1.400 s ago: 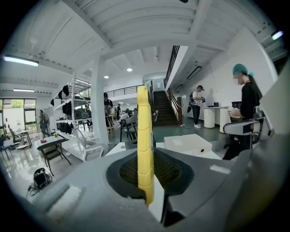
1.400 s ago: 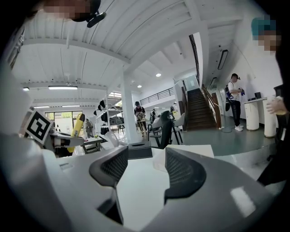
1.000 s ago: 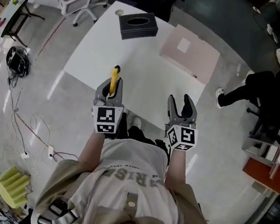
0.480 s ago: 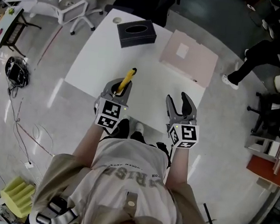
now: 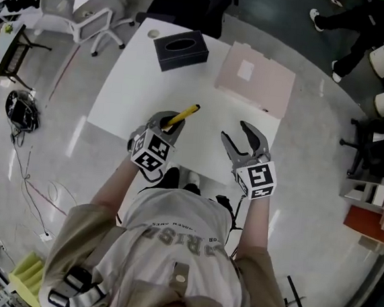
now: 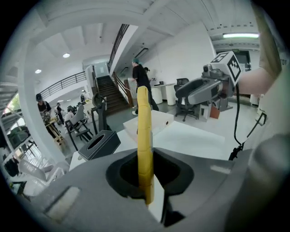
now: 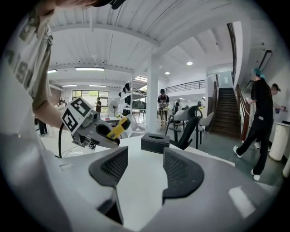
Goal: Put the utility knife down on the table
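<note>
My left gripper (image 5: 165,122) is shut on a yellow utility knife (image 5: 182,116), over the near left part of the white table (image 5: 139,70). The knife sticks out past the jaws and slants toward the upper right in the head view. In the left gripper view the knife (image 6: 144,140) stands as a narrow yellow bar clamped between the dark pads. My right gripper (image 5: 244,140) hangs open over the near right part of the table with nothing between its fingers; in its own view the gripper (image 7: 143,168) faces the left gripper (image 7: 102,131) and the knife (image 7: 118,128).
A dark tissue box (image 5: 180,49) stands at the table's far side, with a flat pink box (image 5: 255,78) to its right. Office chairs (image 5: 97,13) stand beyond the table's far left. People walk in the background, and a staircase (image 6: 111,90) rises behind.
My left gripper has rolled and sunk toward the table, so the knife now slants to the upper right instead of pointing straight away. My right gripper has turned slightly leftward, still open.
</note>
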Motion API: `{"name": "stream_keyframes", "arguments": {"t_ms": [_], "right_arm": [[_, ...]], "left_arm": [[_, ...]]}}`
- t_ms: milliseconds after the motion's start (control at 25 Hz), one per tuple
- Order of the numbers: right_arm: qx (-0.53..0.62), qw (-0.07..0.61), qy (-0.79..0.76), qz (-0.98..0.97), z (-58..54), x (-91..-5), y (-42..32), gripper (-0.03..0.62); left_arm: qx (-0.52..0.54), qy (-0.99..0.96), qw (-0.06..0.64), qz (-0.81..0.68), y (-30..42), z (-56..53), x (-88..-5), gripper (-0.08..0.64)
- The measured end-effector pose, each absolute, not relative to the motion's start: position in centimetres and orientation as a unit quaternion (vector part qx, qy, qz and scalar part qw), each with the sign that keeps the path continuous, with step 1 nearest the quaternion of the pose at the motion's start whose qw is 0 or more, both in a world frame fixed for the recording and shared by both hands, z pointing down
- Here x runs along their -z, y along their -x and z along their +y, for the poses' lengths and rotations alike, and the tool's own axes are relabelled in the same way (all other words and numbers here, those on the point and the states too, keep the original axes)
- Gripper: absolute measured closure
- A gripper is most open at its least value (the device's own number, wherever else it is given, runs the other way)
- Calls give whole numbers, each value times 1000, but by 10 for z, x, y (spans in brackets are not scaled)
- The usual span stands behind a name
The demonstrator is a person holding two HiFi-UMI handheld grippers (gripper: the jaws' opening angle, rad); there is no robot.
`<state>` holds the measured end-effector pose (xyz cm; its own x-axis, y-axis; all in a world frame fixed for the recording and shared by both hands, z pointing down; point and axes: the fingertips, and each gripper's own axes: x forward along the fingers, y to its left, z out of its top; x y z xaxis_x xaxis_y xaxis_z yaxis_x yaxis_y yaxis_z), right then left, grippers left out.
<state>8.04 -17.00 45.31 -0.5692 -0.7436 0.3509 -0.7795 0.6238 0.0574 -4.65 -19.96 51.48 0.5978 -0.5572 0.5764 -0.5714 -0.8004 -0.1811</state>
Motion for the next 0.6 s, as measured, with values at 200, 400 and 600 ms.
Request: {"name": "stream_keyframes", "arguments": {"t_ms": [200, 400, 600], "right_arm": [[-42, 207, -384, -899, -168, -457, -63, 350], [-34, 236, -334, -912, -164, -464, -43, 350], [-35, 268, -288, -918, -157, -480, -28, 351]], "left_arm": [[-358, -899, -17, -254, 33, -192, -526, 522], [-395, -898, -52, -187, 20, -176, -542, 522], [-418, -894, -74, -145, 12, -164, -553, 522]]}}
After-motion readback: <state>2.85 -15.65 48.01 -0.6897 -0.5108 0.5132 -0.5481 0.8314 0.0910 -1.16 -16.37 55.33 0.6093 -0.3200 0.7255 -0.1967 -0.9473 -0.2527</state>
